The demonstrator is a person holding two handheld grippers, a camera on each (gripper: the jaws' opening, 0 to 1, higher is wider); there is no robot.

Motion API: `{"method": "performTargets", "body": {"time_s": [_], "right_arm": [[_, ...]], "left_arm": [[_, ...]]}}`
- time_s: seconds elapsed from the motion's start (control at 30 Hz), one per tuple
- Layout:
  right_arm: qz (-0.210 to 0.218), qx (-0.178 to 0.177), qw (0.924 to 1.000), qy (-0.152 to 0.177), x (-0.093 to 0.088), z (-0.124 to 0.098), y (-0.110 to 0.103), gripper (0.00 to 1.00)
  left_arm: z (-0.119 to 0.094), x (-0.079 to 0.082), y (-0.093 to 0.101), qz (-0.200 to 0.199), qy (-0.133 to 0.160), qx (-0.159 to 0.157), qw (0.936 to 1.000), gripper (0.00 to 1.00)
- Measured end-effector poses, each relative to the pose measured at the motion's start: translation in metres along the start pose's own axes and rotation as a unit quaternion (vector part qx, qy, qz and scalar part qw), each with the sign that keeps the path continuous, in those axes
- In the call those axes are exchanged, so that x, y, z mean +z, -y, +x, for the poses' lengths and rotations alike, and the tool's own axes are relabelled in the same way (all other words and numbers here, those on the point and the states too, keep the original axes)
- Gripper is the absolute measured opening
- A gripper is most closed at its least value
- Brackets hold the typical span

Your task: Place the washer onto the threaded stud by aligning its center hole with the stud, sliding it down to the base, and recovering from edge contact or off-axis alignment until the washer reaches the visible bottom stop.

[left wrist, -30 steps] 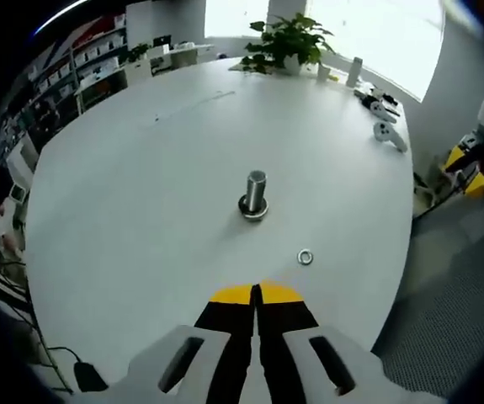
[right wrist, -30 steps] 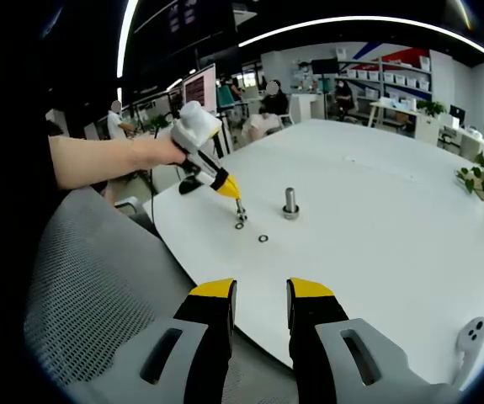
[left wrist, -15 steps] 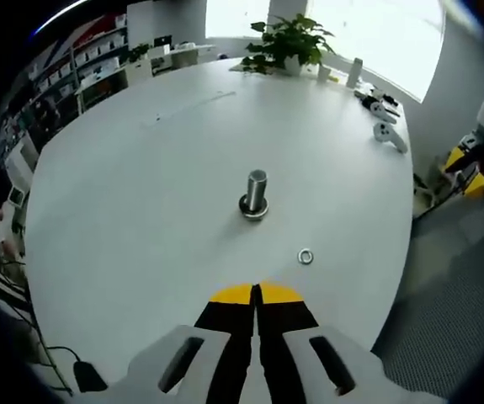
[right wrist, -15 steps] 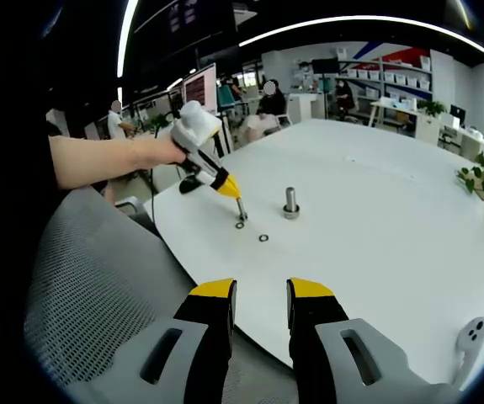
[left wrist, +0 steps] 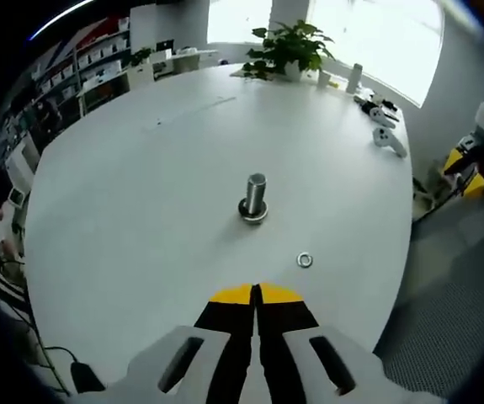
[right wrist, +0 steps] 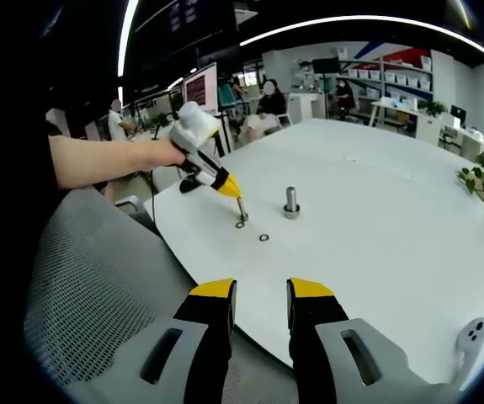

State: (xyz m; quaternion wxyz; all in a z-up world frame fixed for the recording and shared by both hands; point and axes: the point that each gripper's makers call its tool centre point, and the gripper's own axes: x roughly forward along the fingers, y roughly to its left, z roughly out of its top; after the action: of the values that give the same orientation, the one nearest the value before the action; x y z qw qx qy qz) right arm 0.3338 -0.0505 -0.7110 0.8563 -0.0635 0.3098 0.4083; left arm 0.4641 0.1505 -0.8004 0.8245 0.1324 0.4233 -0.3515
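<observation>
Change: almost none since the earlier frames; the left gripper view has only drifted slightly, and nothing on the table has shifted.
Left gripper (left wrist: 256, 290): yellow-tipped black jaws pressed together; in the right gripper view its tips (right wrist: 242, 216) point down just above a second small ring (right wrist: 240, 224).
Right gripper (right wrist: 261, 290): jaws spread, holding nothing, over the near table edge.
Small flat metal washer (left wrist: 305, 260): lying flat, between the left jaws and the short upright threaded metal stud (left wrist: 254, 198), apart from both.
Room: round white table (left wrist: 140, 185) bare around the stud; grey mesh chair (right wrist: 98, 286) just beside its edge.

Both views face the table (left wrist: 140, 168) and stud (left wrist: 254, 195) from different edges
</observation>
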Motion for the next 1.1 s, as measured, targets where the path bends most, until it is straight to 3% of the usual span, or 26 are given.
{"method": "performTargets", "body": {"time_s": [0.27,0.47,0.53,0.7,1.1], "right_arm": [[-0.001,0.0,1.0,-0.004,-0.001,0.0,0.0,0.26],[-0.001,-0.001,1.0,-0.004,-0.001,0.0,0.0,0.26],[0.0,-0.002,1.0,-0.004,-0.001,0.0,0.0,0.26],[0.0,-0.002,1.0,-0.004,0.0,0.0,0.0,0.26],[0.001,-0.002,1.0,-0.003,0.001,0.0,-0.001,0.26]], "left_arm": [[-0.012,-0.009,-0.008,-0.028,0.013,0.01,0.9995,0.0],[-0.011,-0.029,-0.016,-0.053,-0.002,0.014,0.9985,0.0],[-0.005,-0.034,-0.012,-0.066,-0.009,0.004,0.9978,0.0],[0.01,-0.048,0.001,-0.052,-0.039,-0.011,0.9978,0.0],[0.033,-0.045,0.017,-0.041,-0.043,-0.023,0.998,0.04]]}}
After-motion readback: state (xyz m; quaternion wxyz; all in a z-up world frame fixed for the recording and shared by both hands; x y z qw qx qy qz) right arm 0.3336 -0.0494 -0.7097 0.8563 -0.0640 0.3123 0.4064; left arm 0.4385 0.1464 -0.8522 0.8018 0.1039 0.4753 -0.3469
